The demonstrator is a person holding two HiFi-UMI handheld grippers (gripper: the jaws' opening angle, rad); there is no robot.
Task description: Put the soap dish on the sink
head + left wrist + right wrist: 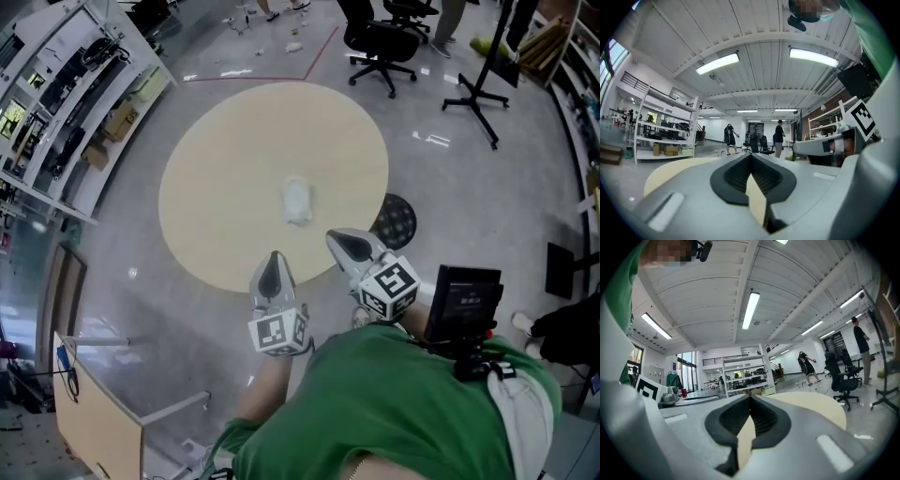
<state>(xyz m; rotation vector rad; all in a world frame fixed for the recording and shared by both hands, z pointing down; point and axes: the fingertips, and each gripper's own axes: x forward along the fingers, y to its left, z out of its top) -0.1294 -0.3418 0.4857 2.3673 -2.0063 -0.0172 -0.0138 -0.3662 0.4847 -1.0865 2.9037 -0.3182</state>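
Left tool [275, 259] and right tool [337, 240] both clenched, empty, side by side over surface [216, 178] edge; white soap dish [298, 201] lies ahead, untouched.

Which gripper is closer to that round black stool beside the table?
Right. In the head view the right gripper sits just left of the stool; the left gripper is farther left, at the near edge of the table.
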